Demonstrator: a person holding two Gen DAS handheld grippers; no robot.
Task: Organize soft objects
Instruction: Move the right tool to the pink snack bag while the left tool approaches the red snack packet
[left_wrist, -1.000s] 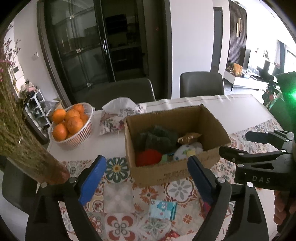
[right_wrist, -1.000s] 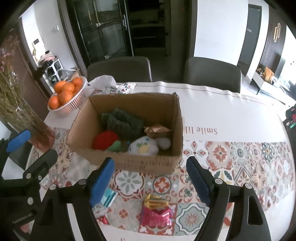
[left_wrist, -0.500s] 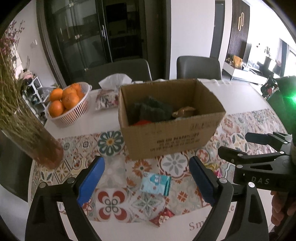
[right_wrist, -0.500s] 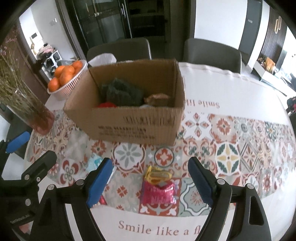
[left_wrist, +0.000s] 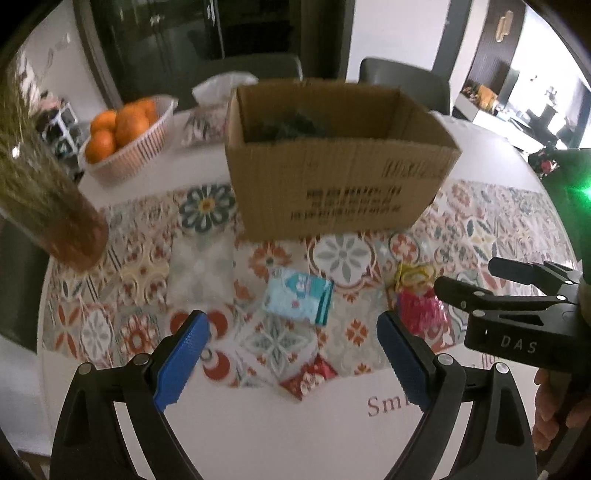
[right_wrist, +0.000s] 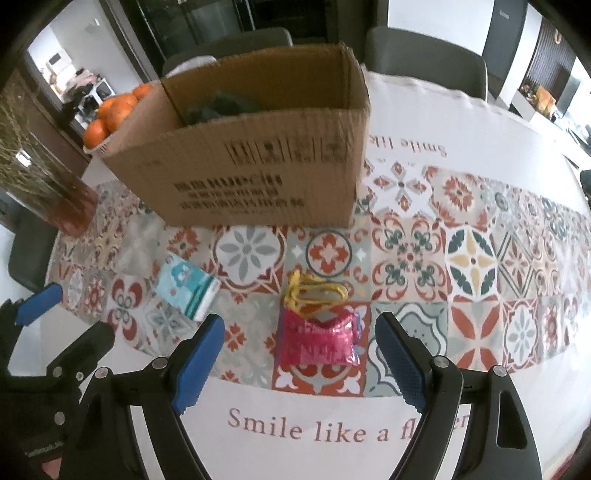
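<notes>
A light-blue tissue pack (left_wrist: 298, 300) (right_wrist: 187, 291) lies on the patterned runner, just ahead of my open, empty left gripper (left_wrist: 291, 363). A pink pouch with yellow handles (right_wrist: 318, 328) (left_wrist: 417, 295) lies straight ahead of my open, empty right gripper (right_wrist: 298, 363). A small red packet (left_wrist: 309, 377) lies near the runner's front edge. Behind them stands an open cardboard box (left_wrist: 332, 162) (right_wrist: 258, 147) with dark green soft things inside.
A white basket of oranges (left_wrist: 125, 136) and a tissue bag (left_wrist: 210, 118) sit at the back left. A glass vase with dried stems (left_wrist: 48, 199) (right_wrist: 44, 177) stands at the left. Chairs stand behind the table.
Both grippers have dropped lower and pulled back toward the table's front edge. The box's inside is now mostly hidden, and the tissue pack and pink pouch sit closer ahead.
</notes>
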